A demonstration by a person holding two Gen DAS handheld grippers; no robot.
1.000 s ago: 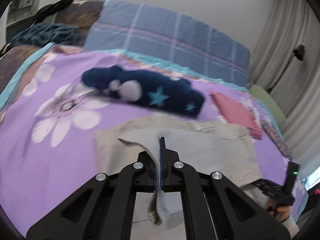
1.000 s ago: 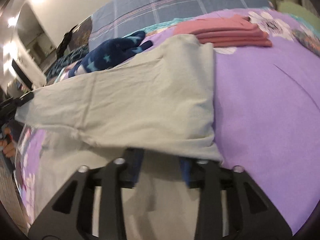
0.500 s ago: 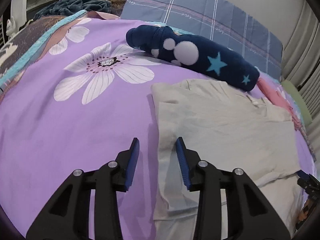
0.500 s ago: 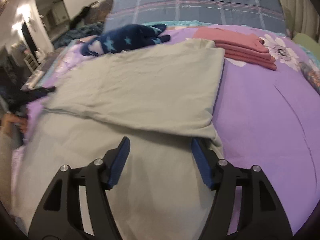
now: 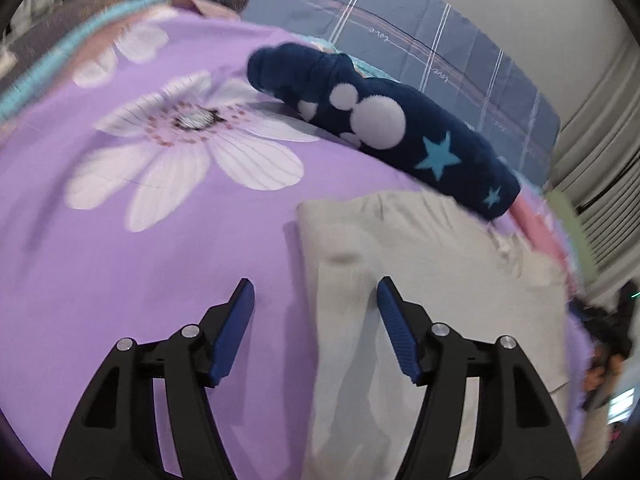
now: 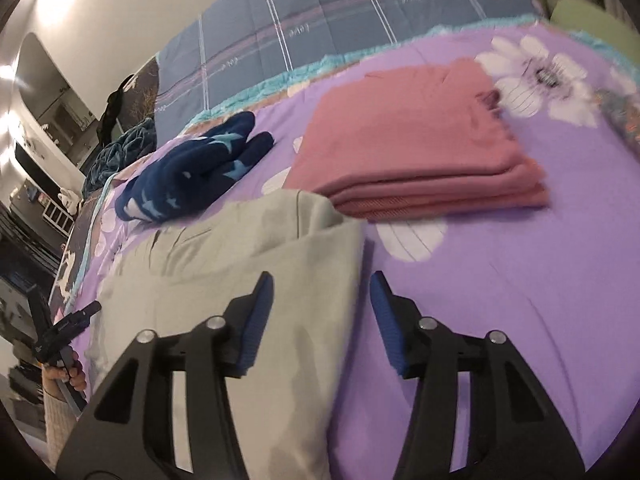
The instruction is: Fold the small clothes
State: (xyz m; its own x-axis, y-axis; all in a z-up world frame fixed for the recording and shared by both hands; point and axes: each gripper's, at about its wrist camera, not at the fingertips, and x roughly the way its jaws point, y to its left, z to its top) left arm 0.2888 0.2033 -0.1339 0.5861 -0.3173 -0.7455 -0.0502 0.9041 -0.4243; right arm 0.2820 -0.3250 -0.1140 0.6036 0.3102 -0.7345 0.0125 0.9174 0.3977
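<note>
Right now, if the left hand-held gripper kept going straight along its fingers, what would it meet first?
Probably the left edge of the beige garment lying on the purple bedspread: the left hand-held gripper, jaws opening and empty, straddles it. Depth is unclear.

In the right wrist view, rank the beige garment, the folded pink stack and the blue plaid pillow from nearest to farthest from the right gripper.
From the right gripper:
1. Beige garment, edge between the closing jaws, left.
2. Folded pink stack, ahead, slightly right.
3. Blue plaid pillow, at the head of the bed.
</note>
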